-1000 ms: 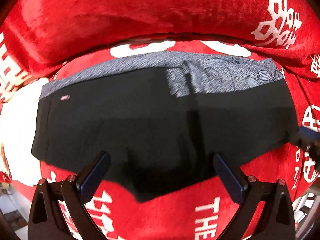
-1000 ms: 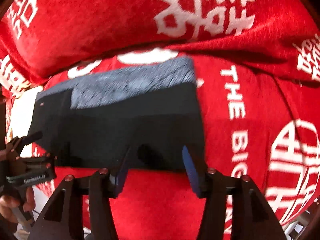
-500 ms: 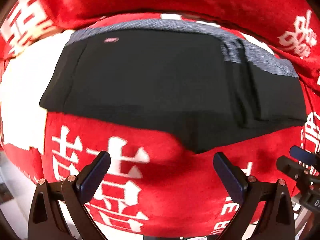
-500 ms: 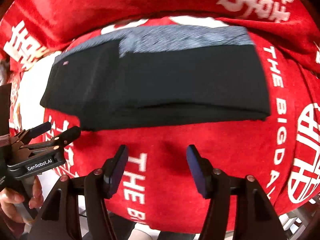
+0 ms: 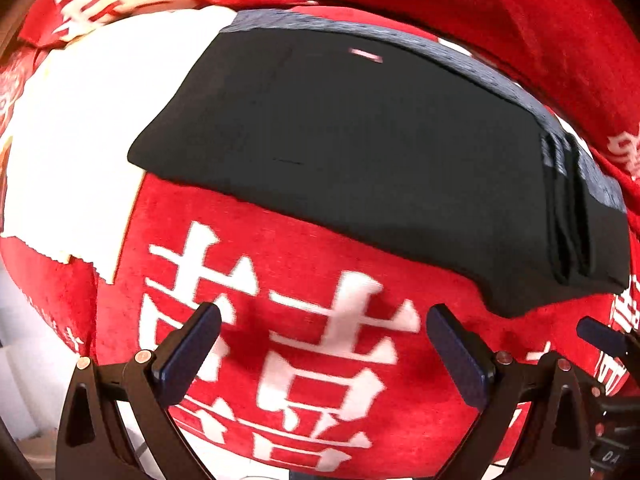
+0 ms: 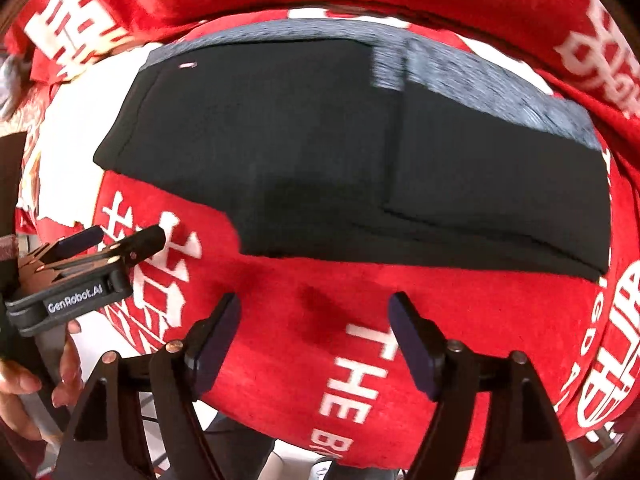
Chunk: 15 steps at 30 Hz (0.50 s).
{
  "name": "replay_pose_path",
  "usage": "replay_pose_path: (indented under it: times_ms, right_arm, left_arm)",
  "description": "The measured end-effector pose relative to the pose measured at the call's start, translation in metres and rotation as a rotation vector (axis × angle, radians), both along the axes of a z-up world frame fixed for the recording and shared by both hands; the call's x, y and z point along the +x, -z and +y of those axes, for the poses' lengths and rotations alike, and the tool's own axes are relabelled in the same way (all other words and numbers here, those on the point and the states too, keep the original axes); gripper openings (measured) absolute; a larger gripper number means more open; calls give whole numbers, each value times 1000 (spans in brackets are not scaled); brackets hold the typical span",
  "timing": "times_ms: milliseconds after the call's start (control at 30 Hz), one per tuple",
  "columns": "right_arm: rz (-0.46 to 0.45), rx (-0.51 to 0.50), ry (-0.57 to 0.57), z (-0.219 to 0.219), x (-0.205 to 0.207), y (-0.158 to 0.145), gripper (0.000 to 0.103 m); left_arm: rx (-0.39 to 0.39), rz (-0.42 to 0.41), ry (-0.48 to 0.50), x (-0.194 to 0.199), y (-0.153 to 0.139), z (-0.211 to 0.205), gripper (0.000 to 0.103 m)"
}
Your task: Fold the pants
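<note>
I see the black pants (image 6: 352, 160) lying folded on the red blanket (image 6: 320, 300), their grey waistband (image 6: 480, 76) along the far edge toward 1 o'clock. My right gripper (image 6: 314, 336) hangs at 6 o'clock below the pants, clear of them; its jaws have just been opening and nothing sits between them, only blanket beneath. My left gripper (image 5: 322, 344) is spread wide and empty too, over the white lettering at 6 o'clock. A hand (image 6: 28, 384) holds it at 8 o'clock in the right view.
</note>
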State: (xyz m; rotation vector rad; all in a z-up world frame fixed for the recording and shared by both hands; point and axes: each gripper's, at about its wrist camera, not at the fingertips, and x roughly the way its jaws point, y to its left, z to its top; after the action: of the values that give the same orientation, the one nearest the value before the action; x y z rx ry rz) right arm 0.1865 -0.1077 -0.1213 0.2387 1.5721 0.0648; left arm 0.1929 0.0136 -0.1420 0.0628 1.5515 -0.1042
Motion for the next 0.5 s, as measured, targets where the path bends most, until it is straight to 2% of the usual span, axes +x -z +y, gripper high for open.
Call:
replay_pose_path:
  times_ms: [200,333,500]
  right_arm:
    - [-34,-54,-51,21,11,-3,92]
    - [4,-35,-70,30,16,2,92]
    - [39,-30,-63,34,14,10,92]
  left_arm:
    - [5,2,-50,10,5,31,103]
    - [-6,2,-75,18,8,47,103]
    - [-67,14,-141,31,12,78,103]
